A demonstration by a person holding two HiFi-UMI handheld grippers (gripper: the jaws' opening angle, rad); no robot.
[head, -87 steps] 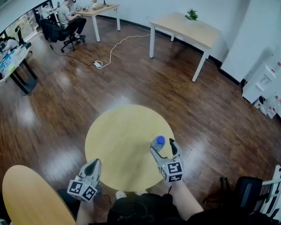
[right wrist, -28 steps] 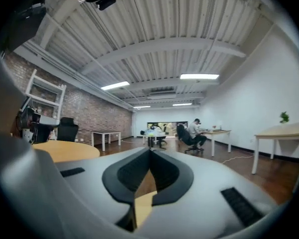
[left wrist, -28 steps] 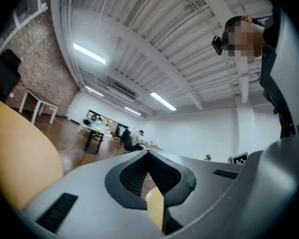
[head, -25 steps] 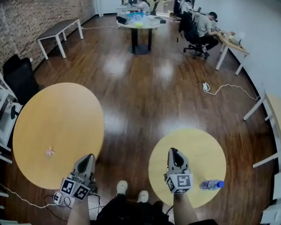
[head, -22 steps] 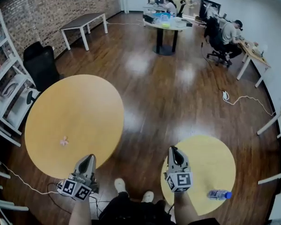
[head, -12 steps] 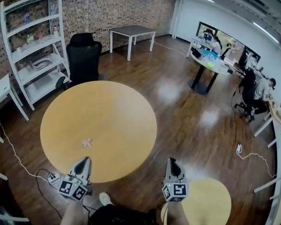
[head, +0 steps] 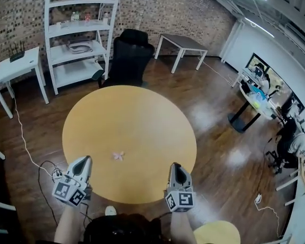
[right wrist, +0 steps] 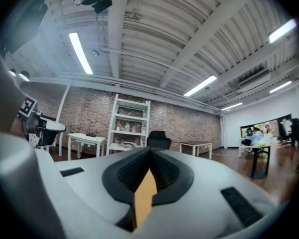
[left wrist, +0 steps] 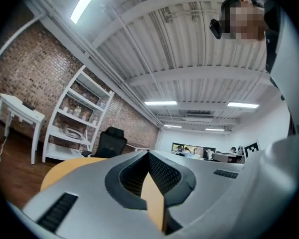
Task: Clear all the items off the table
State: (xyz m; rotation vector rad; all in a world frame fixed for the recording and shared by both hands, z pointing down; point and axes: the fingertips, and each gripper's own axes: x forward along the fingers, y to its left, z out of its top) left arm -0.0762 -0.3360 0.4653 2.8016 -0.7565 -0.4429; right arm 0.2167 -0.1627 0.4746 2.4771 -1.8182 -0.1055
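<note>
Swung over to the round desk [head: 137, 111], left tongs [head: 85, 160] and right tongs [head: 175, 165] hung shut, empty, awaiting pink scrap [head: 118, 156].

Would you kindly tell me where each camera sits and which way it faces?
Head view: head-mounted, steeply down at the table; forearms, left tongs and right tongs show.
Left gripper view: on the left tongs, along its shut jaws towards shelf and chair; person at right.
Right gripper view: on the right tongs, along its shut jaws; left tongs at left edge.
Shared: both gripper views show shelf and chair.
</note>
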